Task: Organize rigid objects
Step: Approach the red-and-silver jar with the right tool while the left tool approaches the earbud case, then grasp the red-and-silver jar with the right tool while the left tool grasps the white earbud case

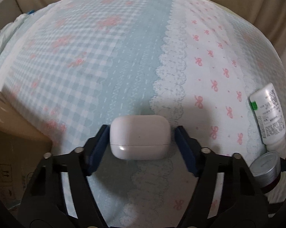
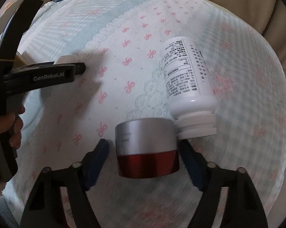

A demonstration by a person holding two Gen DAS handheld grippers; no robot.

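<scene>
**Ana:** Left wrist view first: the left gripper (image 1: 140, 142) has its jaws apart around the earbud case (image 1: 140, 137). The left pad (image 1: 97, 148) looks to be touching or just short of it; the right pad is clearly off. Nothing is clamped.

**Ben:** So the risk?

**Ana:** The case is smooth and rounded, lying on a soft quilt (image 1: 123, 66). If one pad lands first, I'd expect it to skid or twist out. The box (image 1: 13, 133) sits close on the left, so a wide swing could clip its edge.

**Ben:** And the right?

**Ana:** Right gripper (image 2: 144, 152), jaws also apart, flanks the jar (image 2: 146, 148), which lies on its side, silver lid away from the camera. No pad grips it.

**Ben:** It could roll?

**Ana:** Likely. Just beyond, the bottle (image 2: 188, 76) lies with its neck touching or nearly touching the jar. A nudge may send either one rolling. Further left, both grippers work close together, so they could collide.
</scene>
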